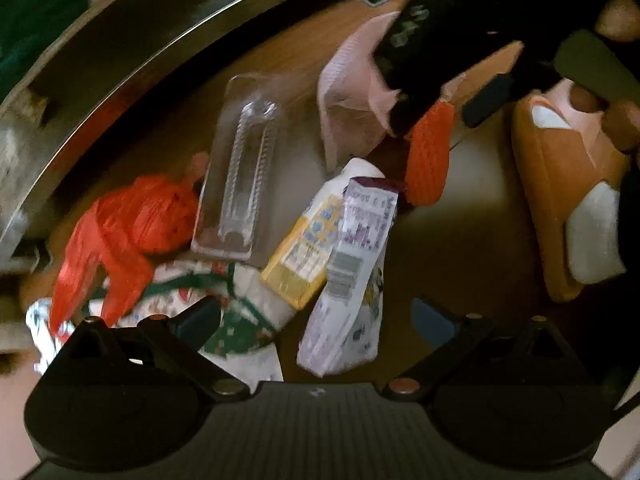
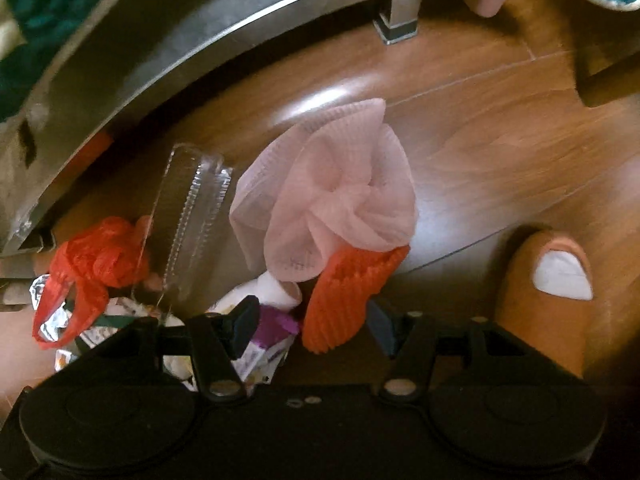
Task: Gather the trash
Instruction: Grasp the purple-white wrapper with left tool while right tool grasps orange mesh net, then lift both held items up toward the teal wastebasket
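Observation:
A heap of trash lies on the wooden floor (image 2: pixel 500 140). My left gripper (image 1: pixel 316 316) is open above a white and purple packet (image 1: pixel 348 280) and a yellow carton (image 1: pixel 304 248). Beyond them lie a clear plastic blister pack (image 1: pixel 240 176), a red plastic bag (image 1: pixel 128 232) and printed wrappers (image 1: pixel 236 320). My right gripper (image 2: pixel 312 326) is open, with an orange foam net (image 2: pixel 348 292) between its fingers and touching the right one. A pink foam net (image 2: pixel 332 200) rests just past the orange one. The clear blister pack (image 2: pixel 188 220) and red bag (image 2: pixel 88 264) sit to the left.
A metal furniture frame (image 2: pixel 200 40) with a leg (image 2: pixel 400 20) curves across the back and left. A person's foot in a brown slipper (image 2: pixel 544 292) with a white sock stands on the right, close to my right gripper. Bare floor stretches to the right of the heap.

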`<state>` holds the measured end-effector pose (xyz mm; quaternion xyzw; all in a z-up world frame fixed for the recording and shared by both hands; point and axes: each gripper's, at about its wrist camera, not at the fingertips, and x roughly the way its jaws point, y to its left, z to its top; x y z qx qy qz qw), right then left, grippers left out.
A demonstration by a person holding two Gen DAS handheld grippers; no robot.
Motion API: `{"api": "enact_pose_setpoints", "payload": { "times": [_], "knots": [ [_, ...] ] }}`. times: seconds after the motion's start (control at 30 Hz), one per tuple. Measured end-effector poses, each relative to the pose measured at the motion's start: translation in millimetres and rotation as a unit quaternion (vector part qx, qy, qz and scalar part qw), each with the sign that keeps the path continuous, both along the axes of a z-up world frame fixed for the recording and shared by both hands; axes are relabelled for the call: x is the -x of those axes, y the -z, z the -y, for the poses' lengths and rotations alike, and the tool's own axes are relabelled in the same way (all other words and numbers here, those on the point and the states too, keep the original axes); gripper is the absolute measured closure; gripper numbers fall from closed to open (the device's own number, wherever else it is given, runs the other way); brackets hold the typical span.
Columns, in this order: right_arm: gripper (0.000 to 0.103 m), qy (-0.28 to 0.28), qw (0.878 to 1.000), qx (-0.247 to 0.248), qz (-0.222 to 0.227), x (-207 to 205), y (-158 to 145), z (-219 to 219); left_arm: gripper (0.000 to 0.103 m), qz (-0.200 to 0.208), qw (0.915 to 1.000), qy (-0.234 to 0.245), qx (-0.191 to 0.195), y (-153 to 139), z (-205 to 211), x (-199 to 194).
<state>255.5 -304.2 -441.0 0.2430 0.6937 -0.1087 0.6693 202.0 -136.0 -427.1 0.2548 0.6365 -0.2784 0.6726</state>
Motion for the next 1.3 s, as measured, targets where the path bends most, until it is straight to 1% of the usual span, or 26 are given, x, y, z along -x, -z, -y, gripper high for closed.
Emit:
{"api": "enact_pose_setpoints", "payload": {
  "times": [0.1,0.17,0.23,0.33,0.4,0.47,0.53,0.6,0.63,0.67,0.7,0.9,0.93,1.0,1.07,1.1,1.2,1.3],
  "knots": [
    [0.046,0.002,1.0,-0.002,-0.004,-2,14,2,0.002,0.019,0.9992,0.034,-0.001,11,9,7],
    [0.046,0.002,1.0,-0.003,-0.012,-3,22,2,0.006,0.023,0.9984,0.052,0.003,17,13,11],
    [0.047,-0.003,1.0,-0.002,-0.015,-3,27,3,0.01,0.024,0.9978,0.062,0.005,23,18,13],
    [0.047,-0.007,1.0,0.002,-0.013,-2,30,1,0.016,0.025,0.9975,0.065,0.005,31,23,15],
    [0.047,-0.011,1.0,0.005,-0.012,-2,31,0,0.03,0.025,0.9977,0.063,0.006,36,26,14],
    [0.048,-0.019,1.0,0.009,-0.008,-3,31,-3,0.039,0.02,0.9981,0.058,0.008,38,29,14],
    [0.049,-0.026,1.0,0.011,-0.008,-3,31,-5,0.042,0.022,0.9982,0.055,0.01,39,31,13],
    [0.068,-0.029,1.0,0.01,-0.006,-2,32,-5,0.053,0.027,0.998,0.056,0.012,41,33,14],
    [0.095,-0.03,0.999,0.009,-0.009,-2,33,-6,0.056,0.029,0.9979,0.056,0.011,41,34,15],
    [0.092,-0.028,0.999,0.009,-0.014,-1,34,-5,0.063,0.029,0.998,0.056,0.007,41,35,17],
    [0.093,-0.026,0.999,0.009,-0.015,0,35,-4,0.069,0.026,0.9981,0.056,0.002,43,36,17],
    [0.093,-0.036,0.999,0.029,-0.014,1,33,-9,0.075,0.018,0.9989,0.044,-0.001,44,34,17],
    [0.093,-0.036,0.999,0.031,-0.014,1,31,-9,0.076,0.017,0.9991,0.038,0.0,43,33,16],
    [0.094,-0.041,0.998,0.034,-0.019,1,29,-13,0.082,0.006,0.9997,0.023,0.005,42,31,14],
    [0.094,-0.045,0.998,0.035,-0.024,4,25,-13,0.084,-0.002,1.0,0.008,0.003,40,28,11],
    [0.094,-0.047,0.998,0.037,-0.026,5,22,-13,0.086,-0.006,1.0,-0.001,0.003,38,27,10],
    [0.094,-0.052,0.997,0.042,-0.03,7,8,-15,0.086,-0.016,0.9993,-0.033,0.003,28,22,6],
    [0.094,-0.055,0.997,0.043,-0.02,8,-12,-19,0.086,-0.008,0.9986,-0.052,0.01,9,19,4]
  ]
}}
